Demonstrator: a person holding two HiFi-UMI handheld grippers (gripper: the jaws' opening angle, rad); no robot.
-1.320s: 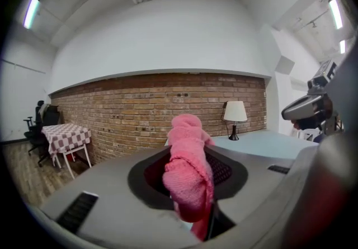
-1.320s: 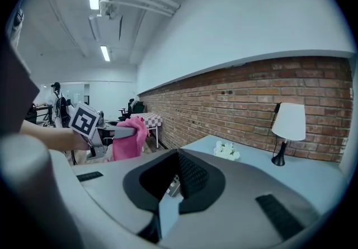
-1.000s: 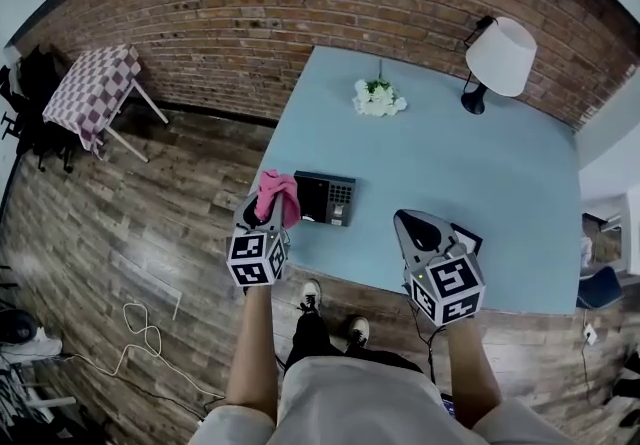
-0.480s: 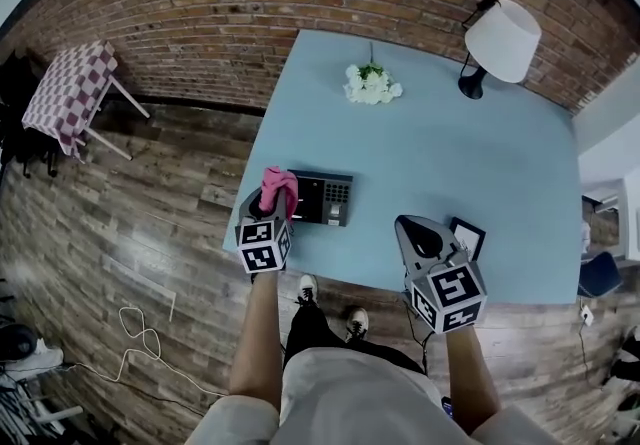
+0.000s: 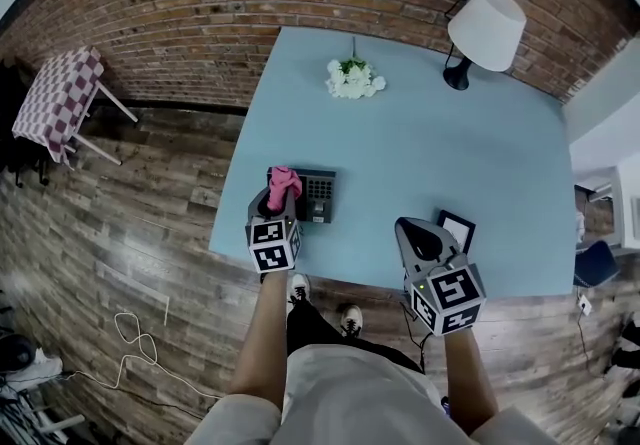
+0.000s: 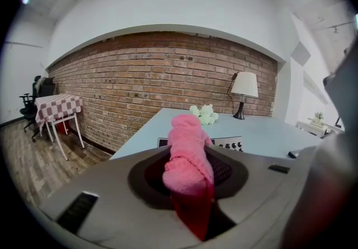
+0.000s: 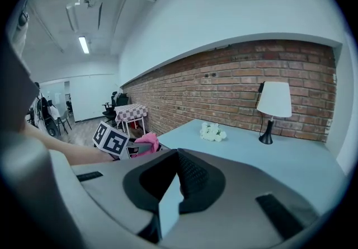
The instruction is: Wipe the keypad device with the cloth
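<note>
The dark keypad device (image 5: 318, 195) lies near the front left edge of the light blue table (image 5: 420, 148). My left gripper (image 5: 277, 197) is shut on a pink cloth (image 5: 283, 183), which sits over the device's left part. In the left gripper view the cloth (image 6: 187, 155) bulges up between the jaws, and the keypad device (image 6: 228, 143) shows just behind it. My right gripper (image 5: 420, 236) hovers at the table's front edge, to the right of the device, shut with nothing in it. The right gripper view shows its jaws closed to a thin slit (image 7: 178, 179).
A small black picture frame (image 5: 455, 229) lies flat just beyond the right gripper. White flowers (image 5: 350, 80) and a lamp (image 5: 485, 28) stand at the table's far side by the brick wall. A checkered side table (image 5: 50, 98) stands on the wooden floor at the left.
My left gripper has carried the pink cloth from beside the device's left edge onto the device. The right gripper has stayed near the front edge.
</note>
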